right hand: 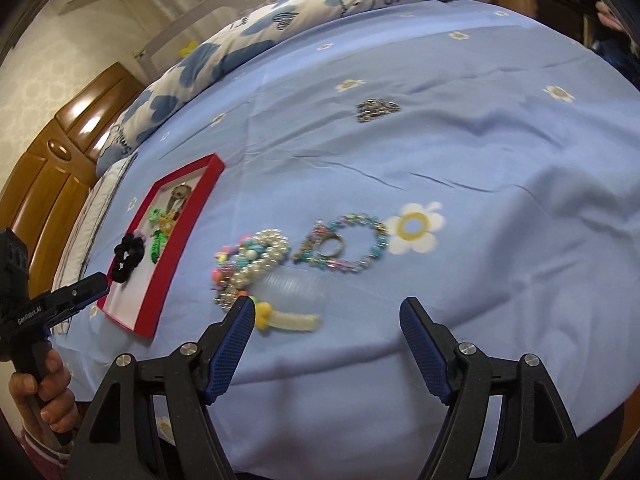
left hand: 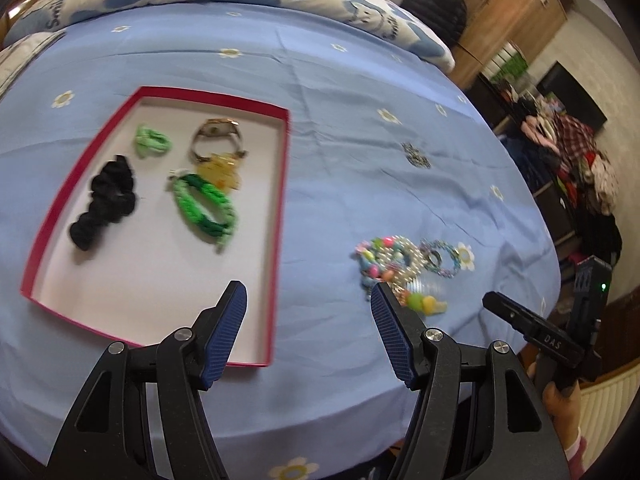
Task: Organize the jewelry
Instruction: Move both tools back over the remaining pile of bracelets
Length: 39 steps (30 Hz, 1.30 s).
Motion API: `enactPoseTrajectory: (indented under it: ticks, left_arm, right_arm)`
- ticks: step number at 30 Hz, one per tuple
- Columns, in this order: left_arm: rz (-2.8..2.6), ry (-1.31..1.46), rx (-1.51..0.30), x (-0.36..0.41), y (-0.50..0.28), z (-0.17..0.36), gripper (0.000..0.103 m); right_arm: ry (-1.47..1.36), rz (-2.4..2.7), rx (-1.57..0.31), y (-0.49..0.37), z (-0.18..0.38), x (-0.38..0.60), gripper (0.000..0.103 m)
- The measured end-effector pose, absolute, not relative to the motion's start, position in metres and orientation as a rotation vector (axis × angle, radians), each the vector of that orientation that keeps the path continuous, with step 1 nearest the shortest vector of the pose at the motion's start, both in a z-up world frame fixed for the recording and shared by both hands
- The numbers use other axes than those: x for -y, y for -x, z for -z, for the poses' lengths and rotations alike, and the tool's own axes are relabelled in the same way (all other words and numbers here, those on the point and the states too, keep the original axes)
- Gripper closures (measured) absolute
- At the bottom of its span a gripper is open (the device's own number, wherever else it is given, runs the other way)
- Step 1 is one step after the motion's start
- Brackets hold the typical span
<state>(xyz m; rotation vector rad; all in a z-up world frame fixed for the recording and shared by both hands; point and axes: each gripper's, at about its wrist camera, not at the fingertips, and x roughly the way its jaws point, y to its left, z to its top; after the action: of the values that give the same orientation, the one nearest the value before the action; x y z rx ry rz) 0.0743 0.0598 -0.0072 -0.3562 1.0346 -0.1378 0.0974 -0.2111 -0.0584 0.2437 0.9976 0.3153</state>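
Both tools hang over the bed (left hand: 360,128), jaws spread wide with nothing between them: the left tool (left hand: 308,320) by the red tray (left hand: 280,200) holding a black scrunchie (left hand: 106,200), the right tool (right hand: 328,332) just short of the bead pile (right hand: 248,268).
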Motion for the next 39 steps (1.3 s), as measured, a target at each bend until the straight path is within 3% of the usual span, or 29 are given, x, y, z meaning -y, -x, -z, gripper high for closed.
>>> enactPoseTrajectory:
  ticks: [16, 21, 31, 36, 38, 39]
  left_arm:
    - [0.226, 0.218, -1.072, 0.003, -0.099, 0.015, 0.039]
    - [0.249, 0.195, -1.096, 0.014, -0.102, 0.024, 0.039]
    - [0.250, 0.202, -1.132, 0.020, -0.126, 0.040, 0.039]
    - [0.235, 0.207, -1.145, 0.019, -0.145, 0.047, 0.046]
    - [0.230, 0.190, -1.164, 0.022, -0.154, 0.054, 0.059]
    - [0.233, 0.182, -1.176, 0.023, -0.157, 0.058, 0.059]
  right_arm:
    - [-0.244, -0.284, -0.956, -0.105, 0.062, 0.236, 0.028]
    - [-0.250, -0.291, -0.969, -0.112, 0.067, 0.238, 0.042]
    - [-0.230, -0.309, -0.985, -0.128, 0.076, 0.231, 0.051]
    - [-0.207, -0.308, -0.988, -0.141, 0.079, 0.227, 0.059]
    - [-0.194, -0.303, -0.988, -0.146, 0.080, 0.226, 0.061]
    - [-0.185, -0.300, -0.989, -0.149, 0.081, 0.225, 0.062]
